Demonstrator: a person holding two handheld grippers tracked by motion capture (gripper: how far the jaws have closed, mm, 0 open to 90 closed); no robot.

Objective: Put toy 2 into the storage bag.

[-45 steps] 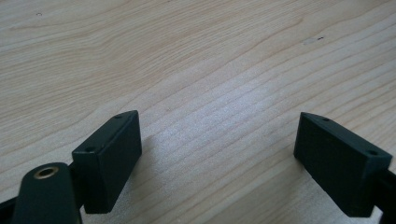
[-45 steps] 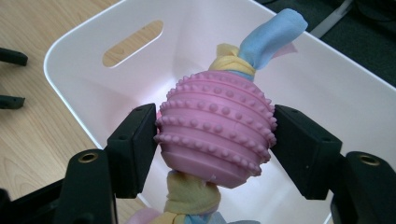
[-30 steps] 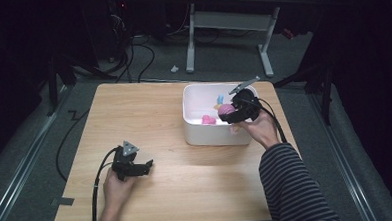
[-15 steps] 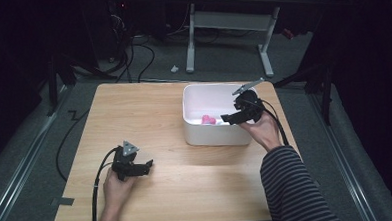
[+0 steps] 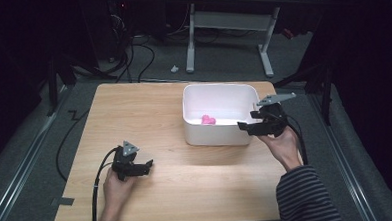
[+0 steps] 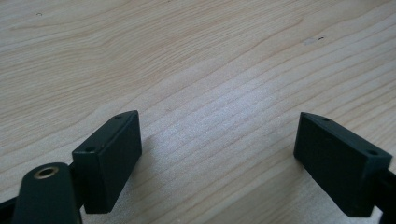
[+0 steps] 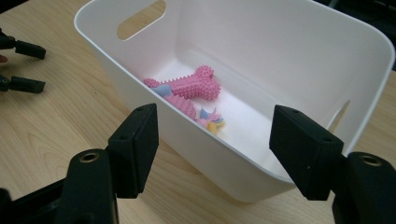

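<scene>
A white bin [image 5: 217, 134] stands on the wooden table [image 5: 144, 108], right of centre. Inside it lies a pink knobbly bone toy [image 7: 187, 86], seen from above as a pink toy [image 5: 208, 120], beside a second pink toy with blue and yellow bits [image 7: 205, 116]. My right gripper [image 5: 243, 126] hovers just outside the bin's near right corner; in its own view the right gripper [image 7: 215, 121] is open and holds nothing, looking over the rim [image 7: 154, 109]. My left gripper [image 5: 147, 165] rests low at the table's near left; the left gripper [image 6: 218, 119] is open over bare wood.
The bin has slot handles [image 7: 140, 18] in its end walls. Bare table [image 6: 187, 46] spreads between the two hands. Past the far edge, a desk frame [image 5: 225, 19] and cables [image 5: 126, 58] stand on the dark floor. The other gripper's jaws [image 7: 21, 65] show far left.
The right gripper held a pink toy over the bin, let it go into the bin, and has drawn back outside the bin's near right corner. The left gripper has stayed put.
</scene>
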